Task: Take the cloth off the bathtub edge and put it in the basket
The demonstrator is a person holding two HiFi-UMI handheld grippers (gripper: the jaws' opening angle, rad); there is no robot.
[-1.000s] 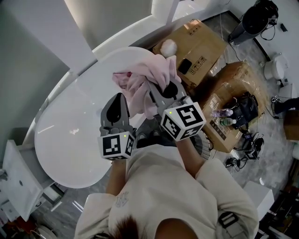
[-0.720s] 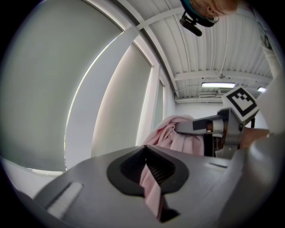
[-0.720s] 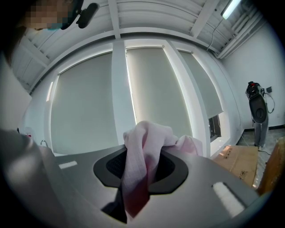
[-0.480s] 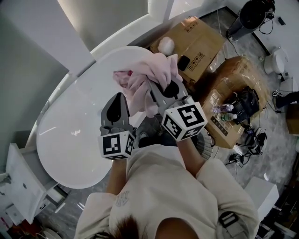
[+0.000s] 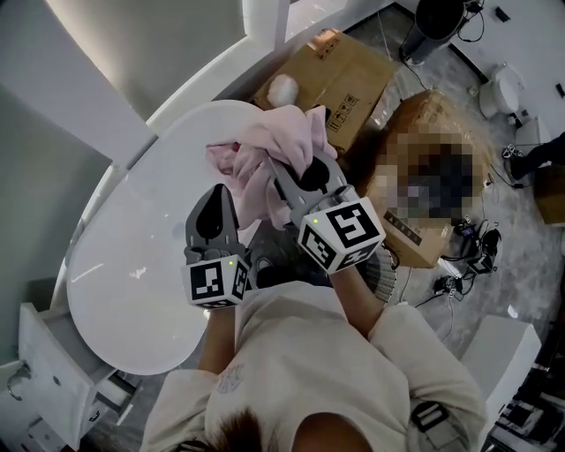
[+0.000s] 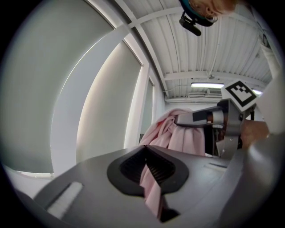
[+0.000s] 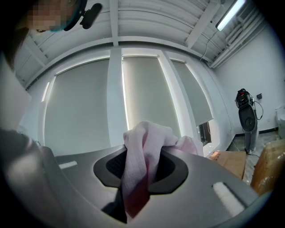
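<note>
The pink cloth (image 5: pixel 281 148) hangs bunched in the air over the end of the white bathtub (image 5: pixel 132 256), held by both grippers. My left gripper (image 5: pixel 222 196) is shut on a thin fold of the cloth (image 6: pixel 153 187), which runs down between its pads. My right gripper (image 5: pixel 282 168) is shut on a thicker wad of the cloth (image 7: pixel 139 160). In the left gripper view the right gripper (image 6: pixel 209 118) shows beyond, with the cloth draped from it. Both point level. No basket is clearly in view.
Cardboard boxes (image 5: pixel 331 75) lie on the floor just past the tub's end, with a white ball-like thing (image 5: pixel 282 88) on one. A dark appliance (image 5: pixel 437 22) stands further back. Cables (image 5: pixel 459 265) litter the floor at the right. A white cabinet (image 5: pixel 44 371) sits lower left.
Both grippers, still shut on the cloth, have carried it sideways off the tub's end towards the cardboard boxes. The head view has swung with them.
</note>
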